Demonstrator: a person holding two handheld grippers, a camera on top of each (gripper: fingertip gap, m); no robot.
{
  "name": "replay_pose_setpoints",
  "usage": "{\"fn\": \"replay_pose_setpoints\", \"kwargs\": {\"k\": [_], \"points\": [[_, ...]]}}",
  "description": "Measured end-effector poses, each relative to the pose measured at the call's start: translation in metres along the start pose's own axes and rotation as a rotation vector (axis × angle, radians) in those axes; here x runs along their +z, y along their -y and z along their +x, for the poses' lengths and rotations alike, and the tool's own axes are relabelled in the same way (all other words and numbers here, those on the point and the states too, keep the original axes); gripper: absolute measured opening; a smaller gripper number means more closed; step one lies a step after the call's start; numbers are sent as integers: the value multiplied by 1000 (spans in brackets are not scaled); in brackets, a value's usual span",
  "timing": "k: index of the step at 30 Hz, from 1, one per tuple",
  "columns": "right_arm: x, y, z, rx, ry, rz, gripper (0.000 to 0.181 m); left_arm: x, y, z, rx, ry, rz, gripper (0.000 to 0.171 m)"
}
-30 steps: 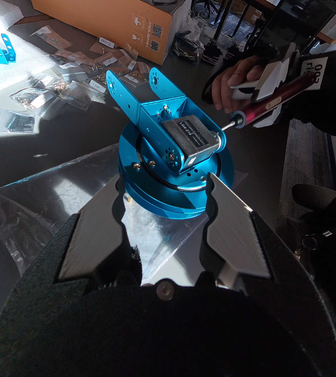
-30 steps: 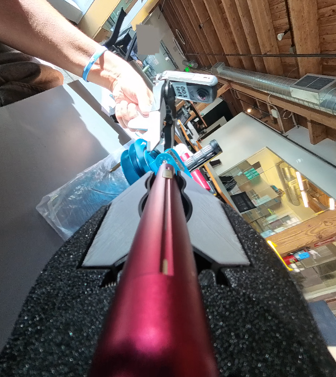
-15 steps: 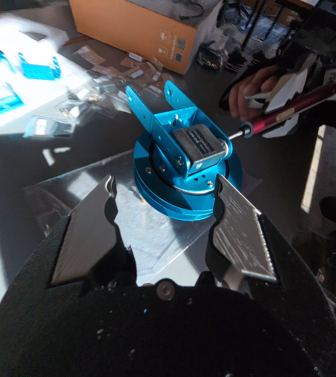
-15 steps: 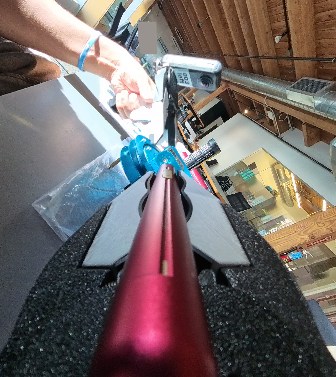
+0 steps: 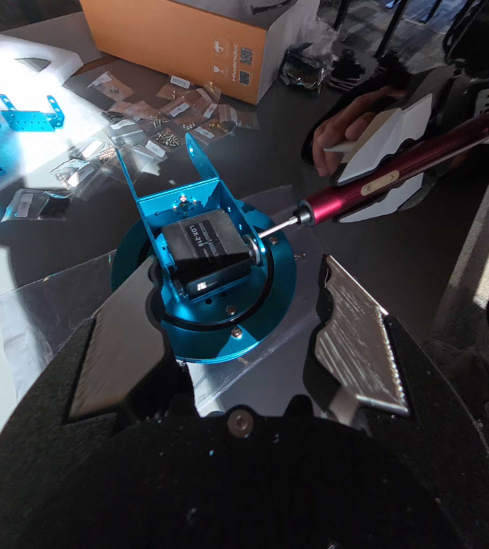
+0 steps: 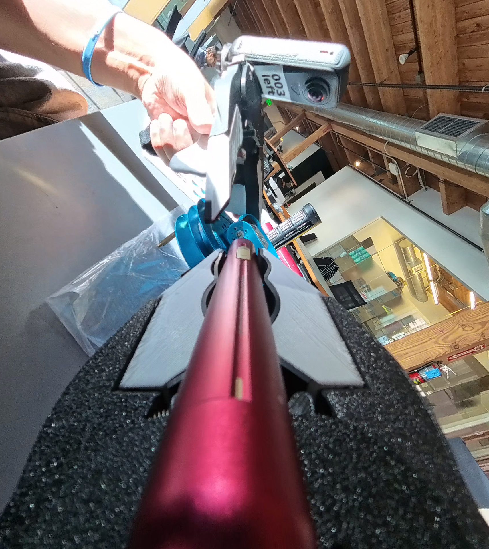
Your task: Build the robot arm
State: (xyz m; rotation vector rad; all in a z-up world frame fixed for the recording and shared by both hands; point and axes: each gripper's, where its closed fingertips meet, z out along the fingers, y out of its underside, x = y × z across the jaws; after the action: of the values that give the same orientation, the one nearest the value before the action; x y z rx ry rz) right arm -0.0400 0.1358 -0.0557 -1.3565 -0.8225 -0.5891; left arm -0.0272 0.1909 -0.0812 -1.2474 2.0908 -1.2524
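A blue round base [image 5: 270,323] carries a blue U-bracket [image 5: 177,199] with a black servo [image 5: 207,246] in it. It stands on a clear plastic bag [image 5: 59,300]. My left gripper [image 5: 238,261] is open just above the base; its left fingertip is beside the bracket and its right fingertip is off the base's right rim. My right gripper [image 6: 241,258] is shut on a red screwdriver [image 6: 237,371]. In the left wrist view the screwdriver [image 5: 386,184] has its bit against the bracket's right side at the servo. The right wrist view shows the blue assembly [image 6: 198,234] ahead and the left gripper [image 6: 232,190] over it.
An orange cardboard box [image 5: 177,44] stands at the back. Several small bags of screws [image 5: 148,127] lie in front of it. Loose blue brackets [image 5: 32,118] lie on white foam at the far left. A grey edge [image 5: 484,252] borders the table on the right.
My left gripper has opened wider and come in closer over the blue base, so its fingers now flank the servo. The right gripper has kept the screwdriver bit at the bracket.
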Motion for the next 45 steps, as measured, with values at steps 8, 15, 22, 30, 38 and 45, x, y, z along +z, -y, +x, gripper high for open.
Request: {"fn": "replay_pose_setpoints", "kwargs": {"k": [8,15,22,30,38,45], "points": [[0,-2,1,-6,-12,-8,21,3,4,-1,-76,76,-8,104],[0,-3,1,-11,-12,-1,21,5,8,4,-170,108,4,118],[1,-4,1,-3,-14,0,22,10,14,11,-249,132,17,142],[2,-5,2,-8,-23,-3,22,16,15,5,-271,201,-9,143],[2,-6,2,-9,-25,1,20,18,14,4,-265,217,-22,144],[3,-5,2,-14,-28,-7,20,18,15,5,-272,205,-20,147]]}}
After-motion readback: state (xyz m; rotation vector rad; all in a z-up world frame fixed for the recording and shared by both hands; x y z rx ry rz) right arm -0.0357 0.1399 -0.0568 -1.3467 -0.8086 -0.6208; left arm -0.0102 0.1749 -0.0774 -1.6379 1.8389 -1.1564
